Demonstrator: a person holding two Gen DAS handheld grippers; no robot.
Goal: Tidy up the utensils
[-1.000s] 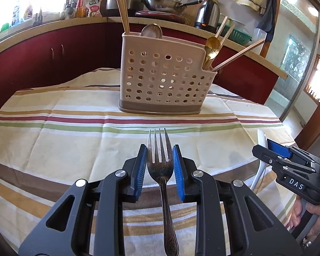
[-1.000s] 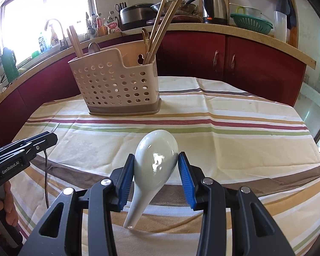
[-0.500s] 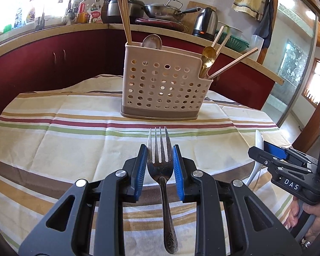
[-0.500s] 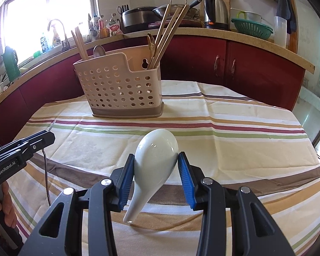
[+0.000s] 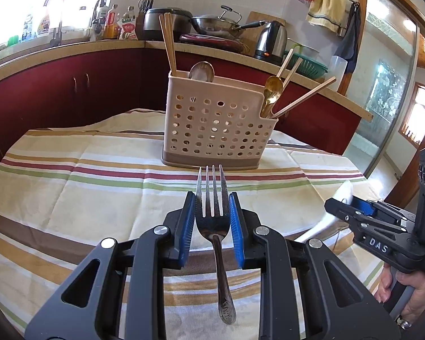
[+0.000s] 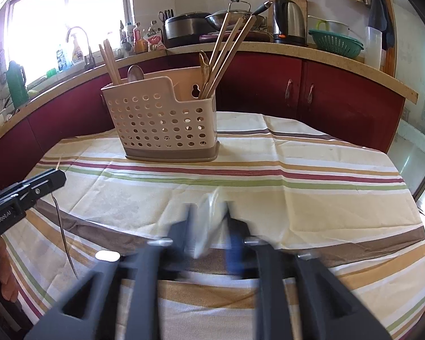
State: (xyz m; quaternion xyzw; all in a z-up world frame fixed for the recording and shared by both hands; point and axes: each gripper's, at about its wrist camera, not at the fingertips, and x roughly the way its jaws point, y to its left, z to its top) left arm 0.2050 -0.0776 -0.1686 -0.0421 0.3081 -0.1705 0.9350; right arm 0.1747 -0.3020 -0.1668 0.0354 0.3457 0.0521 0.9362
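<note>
Jaws of the left gripper [image 5: 212, 221] clamp a fork [image 5: 213, 221], tines pointing ahead at the utensil basket [image 5: 215, 130] standing farther across the table [image 5: 70, 187]. Blurred jaws of the right gripper [image 6: 208, 226] have just been closing on a white spoon [image 6: 208, 221]; the basket lies far and left of them.

In the right wrist view, the right gripper [image 6: 208, 226] and the white spoon [image 6: 209, 218] between its just-closing jaws are smeared by motion blur, so contact of pads and spoon cannot be told. In the left wrist view, toward 3 o'clock, most of that spoon [image 5: 323, 226] is hidden behind the gripper bodies. The lower ends of the chopsticks [image 5: 168, 48] are concealed inside the perforated holder [image 5: 212, 130].
</note>
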